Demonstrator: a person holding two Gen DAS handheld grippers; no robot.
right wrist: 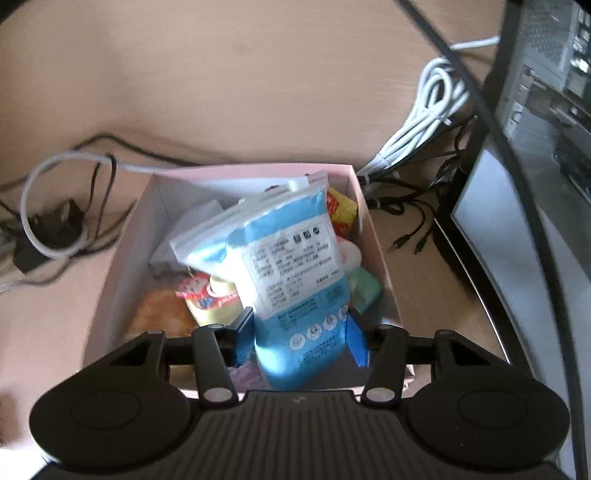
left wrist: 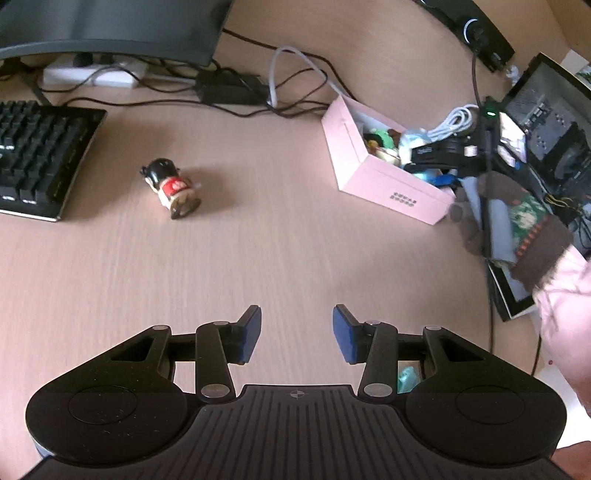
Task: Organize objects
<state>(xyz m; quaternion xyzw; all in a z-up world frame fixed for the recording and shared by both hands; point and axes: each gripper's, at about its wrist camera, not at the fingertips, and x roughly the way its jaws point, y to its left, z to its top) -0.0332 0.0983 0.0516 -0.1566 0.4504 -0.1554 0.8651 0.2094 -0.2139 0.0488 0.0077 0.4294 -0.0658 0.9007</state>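
A small doll figure (left wrist: 171, 188) with black hair and a red top lies on its side on the wooden desk (left wrist: 280, 251), well ahead and left of my open, empty left gripper (left wrist: 297, 332). A pink box (left wrist: 369, 173) holding several items stands at the right. In the right wrist view my right gripper (right wrist: 300, 334) is over the pink box (right wrist: 122, 266). Its blue pads stand on either side of a blue and white packet (right wrist: 291, 266); whether they press it I cannot tell. A yellow pack (right wrist: 341, 214) and other small items lie in the box.
A black keyboard (left wrist: 37, 155) lies at the left, a monitor base (left wrist: 110, 26) and tangled cables (left wrist: 236, 88) at the back. A computer case (right wrist: 535, 155) and a white cable bundle (right wrist: 432, 107) stand right of the box. A gloved hand (left wrist: 517, 221) holds the right tool.
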